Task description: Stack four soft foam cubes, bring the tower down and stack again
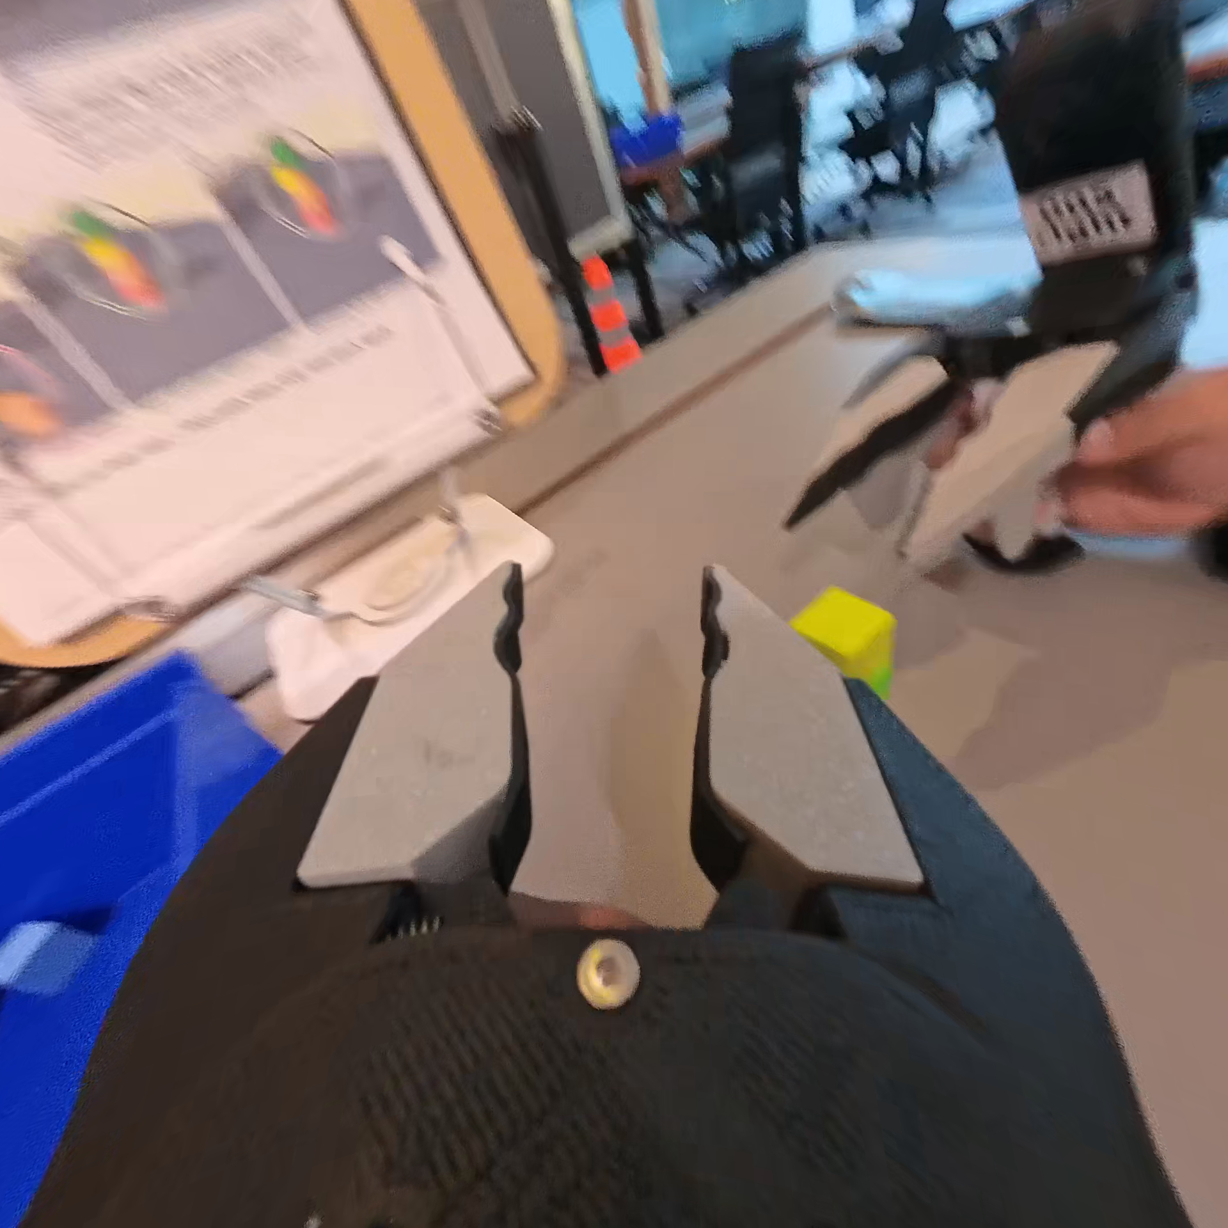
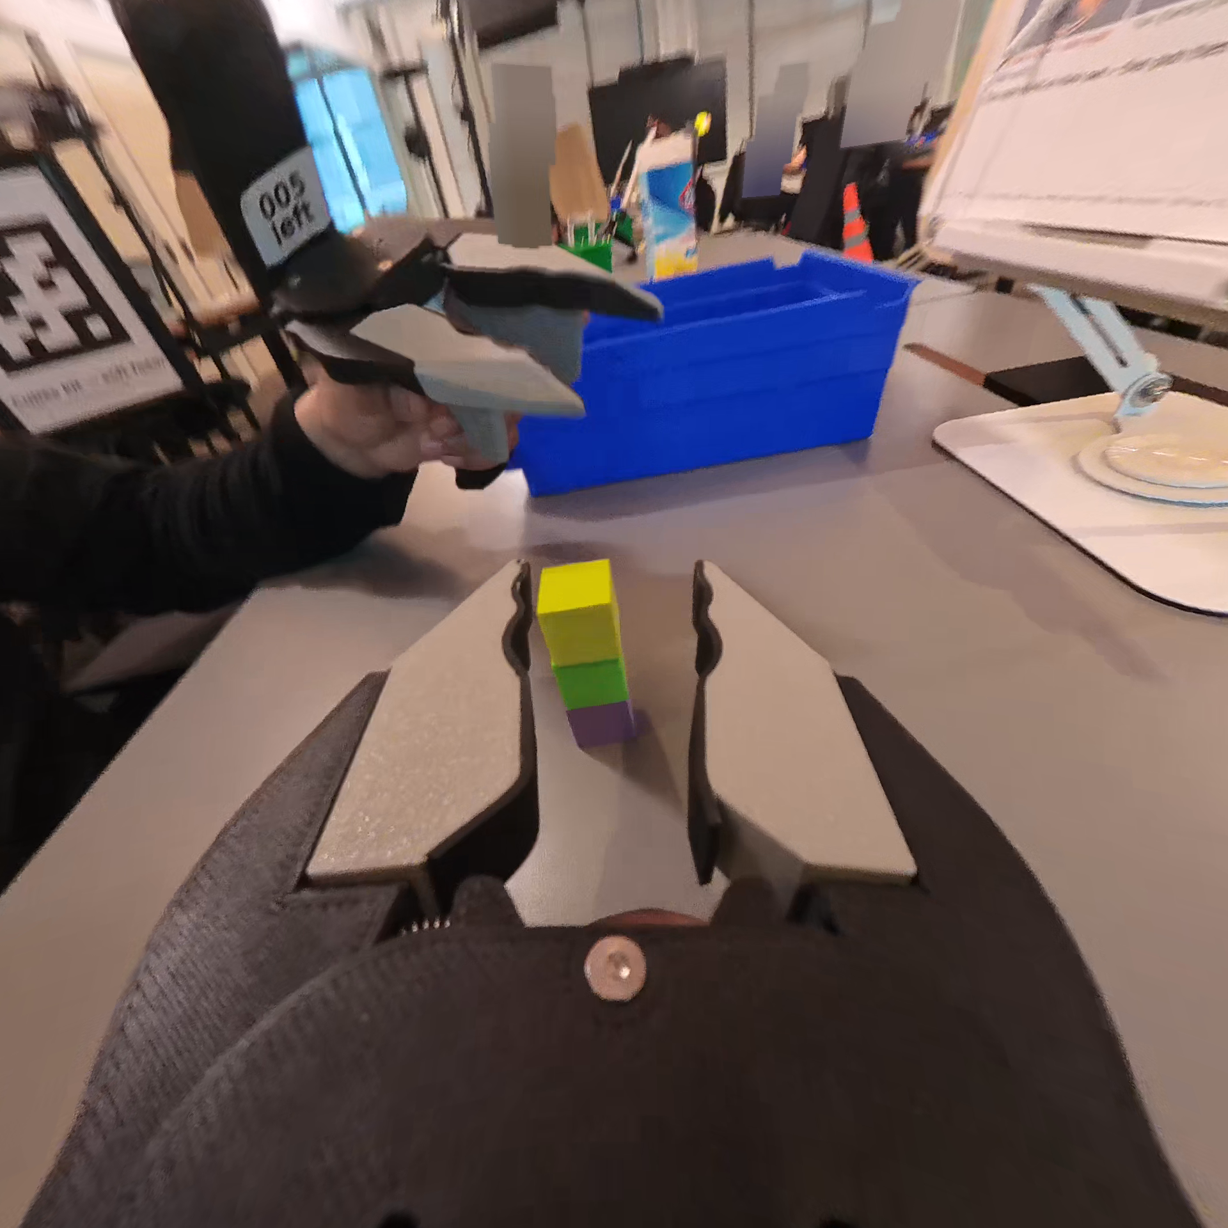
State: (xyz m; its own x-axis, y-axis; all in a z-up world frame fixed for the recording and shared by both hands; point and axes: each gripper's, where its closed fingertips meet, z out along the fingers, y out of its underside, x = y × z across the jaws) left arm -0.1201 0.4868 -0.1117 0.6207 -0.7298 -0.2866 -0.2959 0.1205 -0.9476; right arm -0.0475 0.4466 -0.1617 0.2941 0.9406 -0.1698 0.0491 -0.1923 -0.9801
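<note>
In the right wrist view a tower of foam cubes stands on the grey table (image 2: 930, 664): a yellow cube (image 2: 577, 608) on top, a green cube (image 2: 591, 681) under it, a purple cube (image 2: 601, 724) at the bottom. My right gripper (image 2: 610, 585) is open, and the tower shows between its fingers, touching neither. My left gripper (image 1: 611, 585) is open and empty, held above the table to the tower's left. In its view the yellow cube (image 1: 847, 631) and a green edge (image 1: 880, 678) show just past its right finger.
A blue bin (image 2: 717, 399) stands behind the tower and shows at the lower left of the left wrist view (image 1: 100, 797). A white stand base (image 2: 1063, 478) with a tilted board above it sits at the right. A person's hand (image 2: 379, 425) holds the left gripper. About 6 centimetres separates my right fingertips from the green cube (image 2: 591, 681).
</note>
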